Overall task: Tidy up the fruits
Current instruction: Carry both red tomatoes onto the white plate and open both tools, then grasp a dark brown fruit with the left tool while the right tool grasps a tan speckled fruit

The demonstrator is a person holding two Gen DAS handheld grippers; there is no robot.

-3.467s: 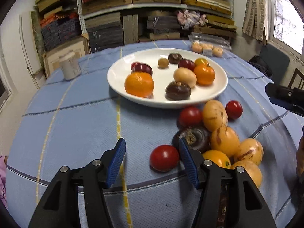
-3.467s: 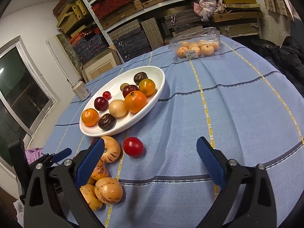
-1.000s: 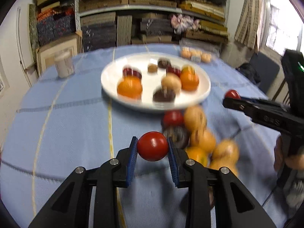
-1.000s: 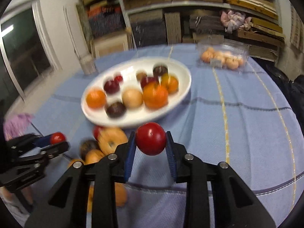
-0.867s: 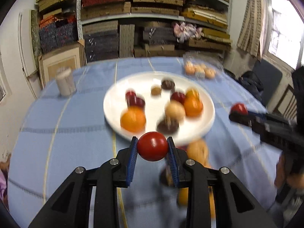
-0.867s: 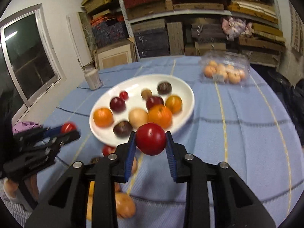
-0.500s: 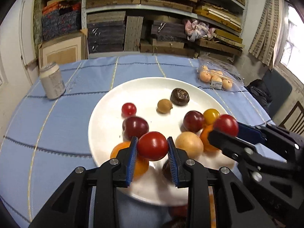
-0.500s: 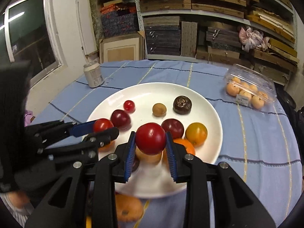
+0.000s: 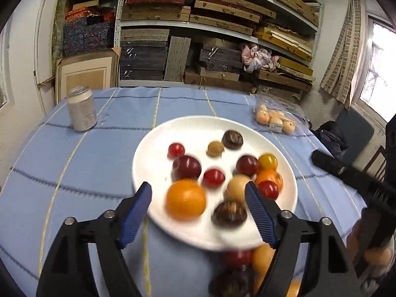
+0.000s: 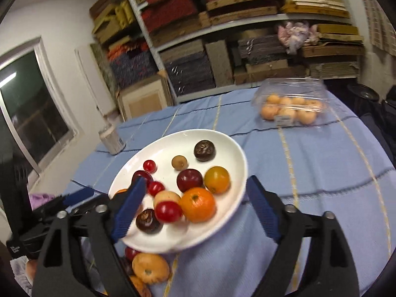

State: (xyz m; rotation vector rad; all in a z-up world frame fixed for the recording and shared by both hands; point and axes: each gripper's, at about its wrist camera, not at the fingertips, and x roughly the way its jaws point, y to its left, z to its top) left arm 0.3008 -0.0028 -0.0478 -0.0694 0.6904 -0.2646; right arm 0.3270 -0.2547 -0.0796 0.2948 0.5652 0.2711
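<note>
Now both tongs, left (image 9: 199, 206) and right (image 10: 194, 209), gape empty; three red tomatoes (image 9: 213, 177) on one plate (image 9: 153, 158).

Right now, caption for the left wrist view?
Open left claw above white plate of mixed fruit on blue tablecloth.

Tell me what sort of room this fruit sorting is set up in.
Probably a storeroom or workshop doubling as an eating corner. Metal shelves stacked with flat boxes fill the back wall, a framed panel leans beside them, and a round table under blue cloth holds the white plate.
</note>
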